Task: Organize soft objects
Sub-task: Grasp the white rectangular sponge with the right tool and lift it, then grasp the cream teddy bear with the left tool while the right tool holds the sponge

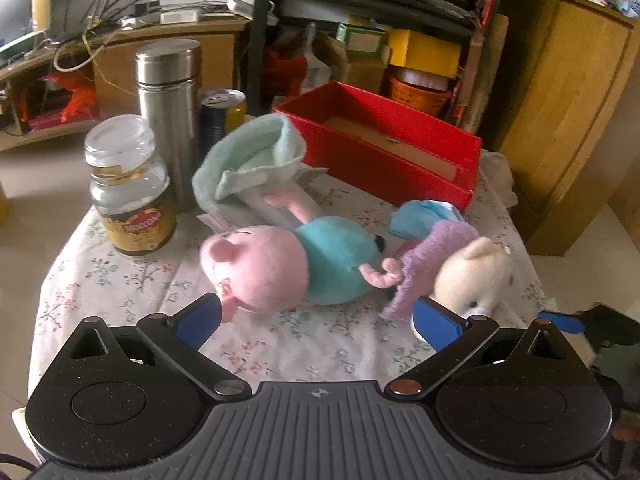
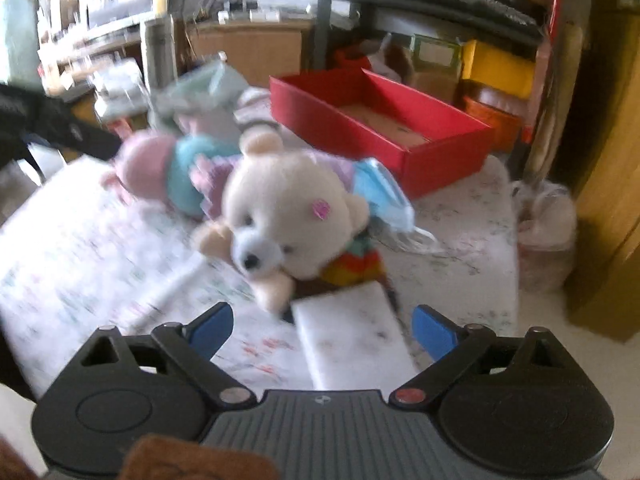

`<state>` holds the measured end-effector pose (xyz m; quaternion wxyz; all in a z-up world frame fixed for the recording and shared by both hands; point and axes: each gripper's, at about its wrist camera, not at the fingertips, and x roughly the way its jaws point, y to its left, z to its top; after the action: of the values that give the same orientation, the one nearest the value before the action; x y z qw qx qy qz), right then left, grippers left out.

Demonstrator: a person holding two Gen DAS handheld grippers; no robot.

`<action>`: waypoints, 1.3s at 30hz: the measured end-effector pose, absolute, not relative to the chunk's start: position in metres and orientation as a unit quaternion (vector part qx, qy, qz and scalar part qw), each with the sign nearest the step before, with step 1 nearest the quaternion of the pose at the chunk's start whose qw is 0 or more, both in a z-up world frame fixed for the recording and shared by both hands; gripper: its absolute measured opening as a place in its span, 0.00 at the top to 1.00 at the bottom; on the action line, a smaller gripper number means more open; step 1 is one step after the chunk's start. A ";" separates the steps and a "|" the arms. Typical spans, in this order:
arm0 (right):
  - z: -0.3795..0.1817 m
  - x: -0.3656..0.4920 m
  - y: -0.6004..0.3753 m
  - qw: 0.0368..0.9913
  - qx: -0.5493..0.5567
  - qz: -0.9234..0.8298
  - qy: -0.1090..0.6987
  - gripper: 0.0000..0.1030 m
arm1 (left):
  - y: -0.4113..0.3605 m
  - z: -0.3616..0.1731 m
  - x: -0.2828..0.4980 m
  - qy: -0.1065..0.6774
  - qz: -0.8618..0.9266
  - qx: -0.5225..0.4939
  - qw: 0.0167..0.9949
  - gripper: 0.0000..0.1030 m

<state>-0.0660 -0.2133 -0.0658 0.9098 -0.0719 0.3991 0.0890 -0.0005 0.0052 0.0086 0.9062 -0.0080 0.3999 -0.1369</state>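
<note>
The pink pig plush [image 1: 276, 264] lies on its side in the middle of my floral tablecloth [image 1: 120, 280], head toward my left gripper [image 1: 320, 316]. At its 3 o'clock, touching it, a purple cloth [image 1: 424, 260] drapes over the cream bear plush [image 2: 288, 208]; I see a blue cloth [image 1: 424, 216] just behind them. A mint green cloth [image 1: 256, 156] is bunched at the pig's 11 o'clock. The red box [image 1: 400, 148] sits open at 1 o'clock, near the table's far edge. At 10 o'clock stand a coffee jar [image 1: 128, 188], a steel flask [image 1: 170, 120] and a can [image 1: 222, 116].

My left gripper's jaws are spread wide, nothing between them, just short of the pig's head. My right gripper [image 2: 324, 328] is also wide apart; a white block [image 2: 352, 340] lies between its fingers, untouched, just below the bear. That view is blurred.
</note>
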 end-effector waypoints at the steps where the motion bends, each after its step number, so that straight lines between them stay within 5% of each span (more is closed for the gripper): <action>1: -0.071 -0.061 -0.219 0.902 -0.061 0.089 0.417 0.32 | 0.006 0.009 -0.001 0.400 -0.139 -0.008 0.906 0.05; 6: -0.083 -0.037 -0.237 0.880 -0.014 0.101 0.464 0.50 | 0.013 0.005 0.003 0.411 -0.127 -0.021 0.902 0.05; 15: -0.085 -0.035 -0.235 0.870 -0.039 0.100 0.481 0.63 | 0.038 0.005 0.013 0.419 -0.113 -0.022 0.901 0.05; 29: -0.065 -0.043 -0.261 0.868 0.086 0.080 0.483 0.63 | -0.025 0.002 0.005 0.404 -0.258 0.043 0.876 0.09; 33: -0.065 -0.041 -0.270 0.867 0.095 0.062 0.485 0.63 | -0.056 -0.009 0.005 0.415 -0.294 0.047 0.860 0.21; 39: -0.065 -0.045 -0.291 0.869 0.121 0.025 0.479 0.63 | -0.086 -0.017 0.004 0.386 -0.293 0.085 0.871 0.22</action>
<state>-0.0454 -0.2909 -0.0651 0.8691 0.1205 0.4791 0.0252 0.0037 -0.0862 -0.0171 0.8706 0.0845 0.3860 -0.2932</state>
